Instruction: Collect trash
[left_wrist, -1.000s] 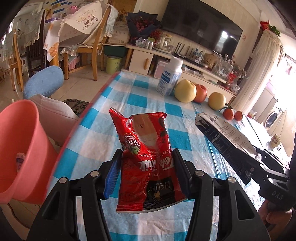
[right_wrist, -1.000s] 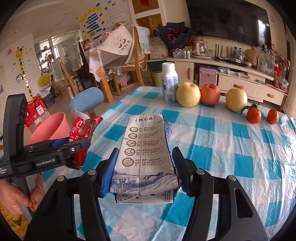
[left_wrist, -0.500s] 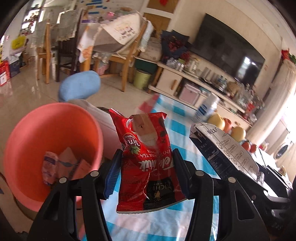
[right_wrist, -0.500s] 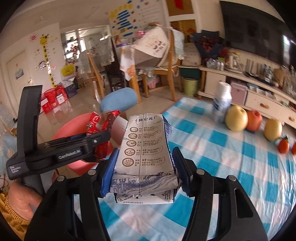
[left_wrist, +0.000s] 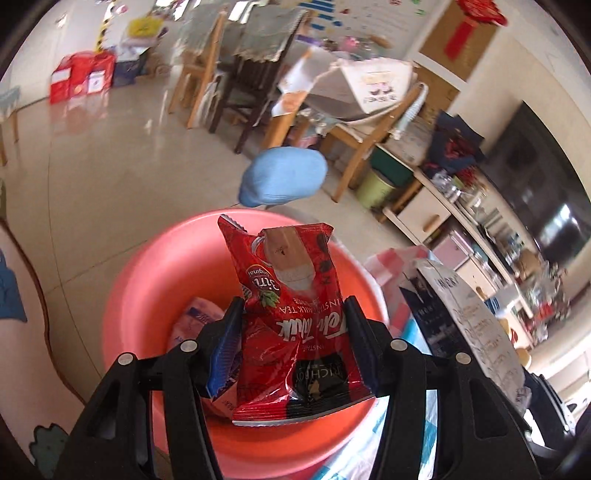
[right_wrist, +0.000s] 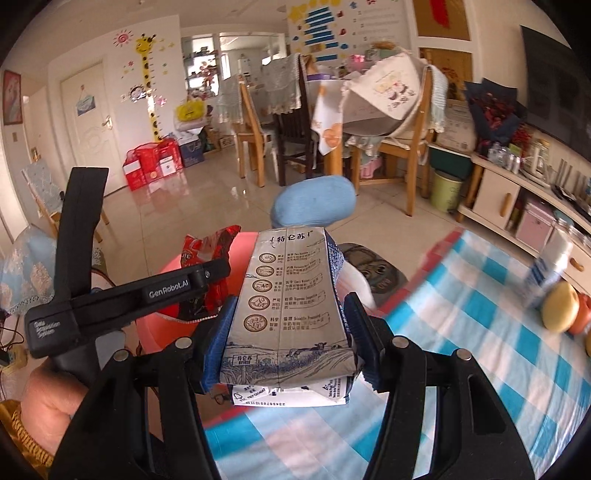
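Claw pads of the left claw (left_wrist: 293, 334) clamp a red milk-tea packet (left_wrist: 291, 317), upright over the pink basin (left_wrist: 147, 295), whose rim rings it from nine to three o'clock; wrappers (left_wrist: 195, 321) lie inside. At two o'clock the right claw (right_wrist: 288, 341) clamps a flattened milk carton (right_wrist: 291, 306) above the tabletop (right_wrist: 480, 332) edge, the basin at ten o'clock. Bare floor (right_wrist: 207, 206) lies beyond at twelve.

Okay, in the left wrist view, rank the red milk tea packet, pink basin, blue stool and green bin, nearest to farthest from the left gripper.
1. Red milk tea packet, between the left gripper's fingers.
2. Pink basin, just below.
3. Blue stool, beyond the basin.
4. Green bin, farther right.
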